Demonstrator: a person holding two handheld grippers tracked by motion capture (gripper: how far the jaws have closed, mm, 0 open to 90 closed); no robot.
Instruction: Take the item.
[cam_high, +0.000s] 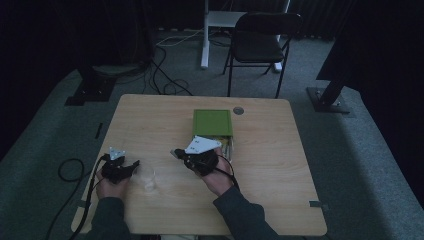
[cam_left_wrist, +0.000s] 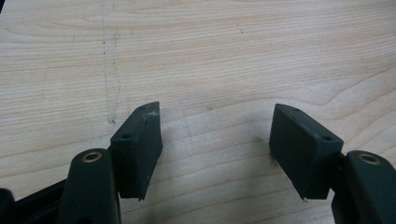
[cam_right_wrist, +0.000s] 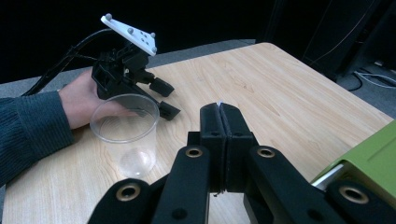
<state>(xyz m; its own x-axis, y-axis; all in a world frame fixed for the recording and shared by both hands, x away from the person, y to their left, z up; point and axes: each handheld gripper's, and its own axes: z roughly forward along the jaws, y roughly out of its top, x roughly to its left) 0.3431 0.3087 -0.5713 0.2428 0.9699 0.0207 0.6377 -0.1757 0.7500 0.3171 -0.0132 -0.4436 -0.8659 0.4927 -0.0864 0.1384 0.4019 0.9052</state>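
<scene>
Clear cup (cam_right_wrist: 125, 133) beside left gripper (cam_right_wrist: 163, 98), green box (cam_high: 213, 123) — right gripper (cam_right_wrist: 222, 108) near

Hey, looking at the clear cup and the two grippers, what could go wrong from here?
1. The clear plastic cup stands upright, empty and light, right beside the open left gripper. A sideways nudge could tip or slide it.
2. The cup's thin wall might buckle if the fingers close hard on it.
3. The right gripper is shut, and something thin and white peeks between its tips; what it is I cannot tell. It sits close to the green box, so a swing could bump that.
</scene>
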